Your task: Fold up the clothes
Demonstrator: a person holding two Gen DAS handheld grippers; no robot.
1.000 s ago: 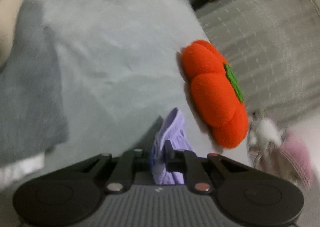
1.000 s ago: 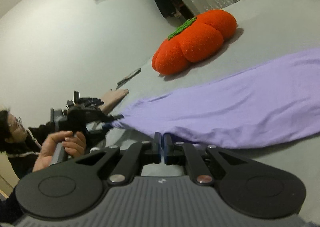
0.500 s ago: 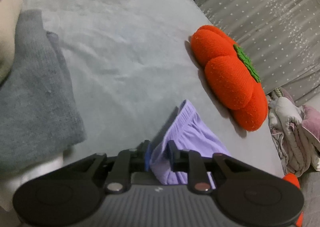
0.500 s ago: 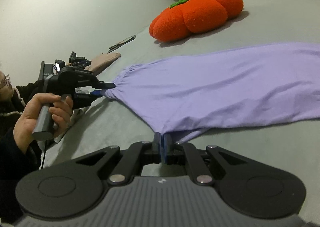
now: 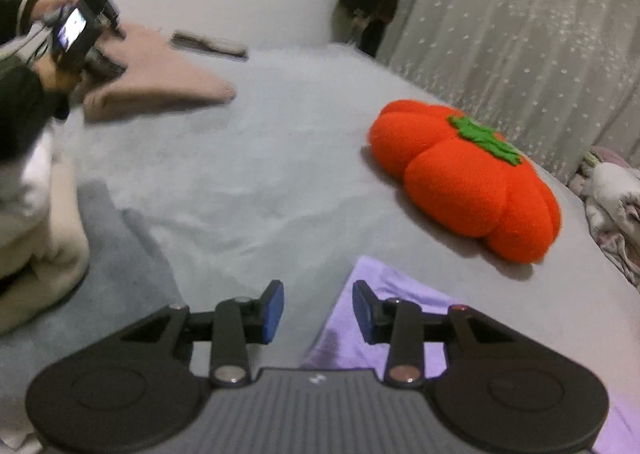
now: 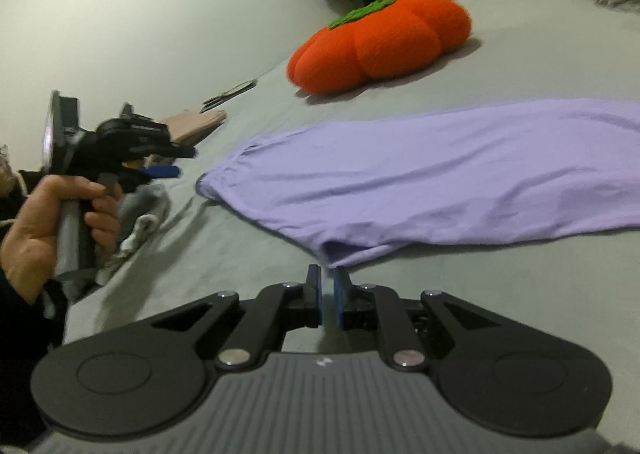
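The lilac garment [image 6: 420,178] lies flat on the grey bed beside the pumpkin cushion [image 6: 384,42]. The left gripper [image 5: 318,308] has just released it; the right gripper [image 6: 327,294] has parted too, apparently gripping nothing. Regrip both corners evenly, folding without dragging.

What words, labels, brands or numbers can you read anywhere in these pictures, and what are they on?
No words or numbers can be read.
A small pale logo mark, not letters, sits on the grey body of the left tool and of the right tool.
The lit phone screen on the other tool, seen from the left wrist, is too blurred to read.
The pumpkin cushion and the purple garment carry no print.
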